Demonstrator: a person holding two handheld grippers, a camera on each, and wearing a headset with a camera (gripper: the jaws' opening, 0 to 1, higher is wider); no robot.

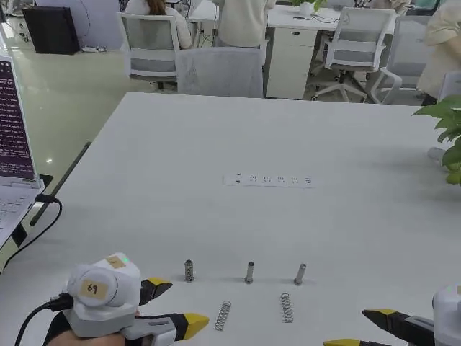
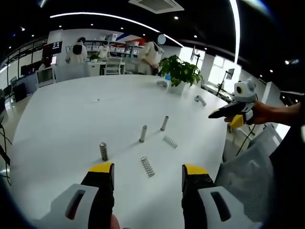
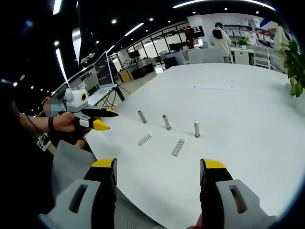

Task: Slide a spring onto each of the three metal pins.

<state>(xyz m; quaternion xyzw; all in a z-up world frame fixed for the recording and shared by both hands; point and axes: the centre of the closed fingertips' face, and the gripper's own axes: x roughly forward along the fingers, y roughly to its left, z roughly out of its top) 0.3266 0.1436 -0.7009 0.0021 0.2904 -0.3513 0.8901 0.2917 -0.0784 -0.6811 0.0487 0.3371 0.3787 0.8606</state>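
Three short metal pins stand in a row on the white table (image 1: 288, 144). The left pin (image 1: 189, 270) (image 2: 103, 151) (image 3: 142, 117) wears a spring. The middle pin (image 1: 249, 272) (image 2: 143, 133) (image 3: 167, 122) and the right pin (image 1: 300, 274) (image 2: 164, 123) (image 3: 196, 129) are bare. Two loose springs lie in front of them, one (image 1: 223, 315) (image 2: 147, 166) (image 3: 144, 139) near my left gripper (image 1: 184, 303) (image 2: 148, 169), the other (image 1: 287, 307) (image 2: 170, 141) (image 3: 177, 147) further right. My left gripper is open and holds nothing. My right gripper (image 1: 351, 329) (image 3: 158, 164) is open too, off to the right of the springs.
A white power strip (image 1: 268, 179) lies mid-table behind the pins. A laptop (image 1: 14, 144) and a black cable (image 1: 36, 216) sit at the left edge, a leafy plant (image 1: 446, 130) at the right edge. Office chairs (image 1: 151, 43) and people stand beyond the far edge.
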